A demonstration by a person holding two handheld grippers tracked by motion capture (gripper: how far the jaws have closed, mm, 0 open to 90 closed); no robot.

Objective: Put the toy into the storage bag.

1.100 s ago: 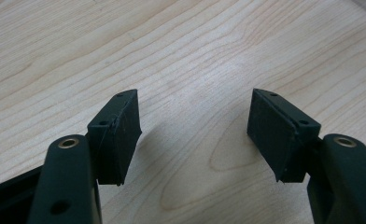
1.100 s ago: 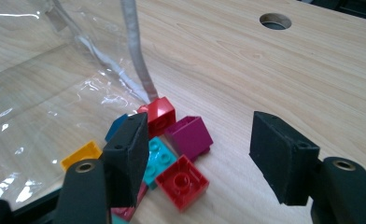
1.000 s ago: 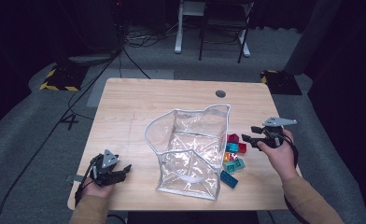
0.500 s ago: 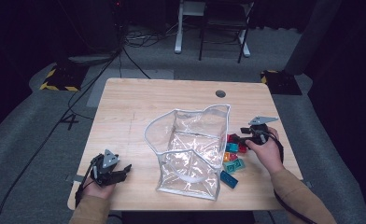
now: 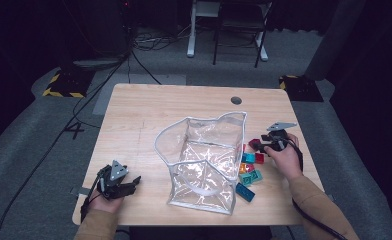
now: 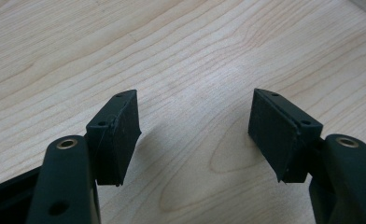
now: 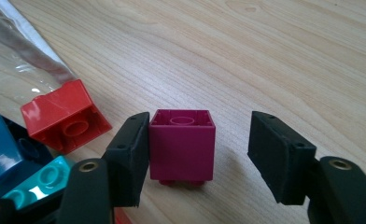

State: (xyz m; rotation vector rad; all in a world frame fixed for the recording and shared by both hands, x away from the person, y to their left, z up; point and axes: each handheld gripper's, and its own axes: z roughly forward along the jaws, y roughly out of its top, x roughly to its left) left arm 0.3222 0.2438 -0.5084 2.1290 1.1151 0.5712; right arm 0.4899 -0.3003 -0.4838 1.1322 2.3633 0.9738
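The right gripper [image 7: 200, 158] has a magenta block [image 7: 182, 144] between its jaws. The jaws have just been closing. The left pad touches or nearly touches the block's side; the right pad stands clear, with a gap, so no grip is made. The block sits hollow side up on the table [image 7: 284, 56], studs down, roughly square with no marked long axis. Outward to the left lie a red block [image 7: 62, 116], a blue block [image 7: 6, 149] and a teal block [image 7: 41, 179], then the clear bag [image 5: 204, 160]. The left gripper [image 6: 195, 135] is wide open, empty, well apart. No legible writing.
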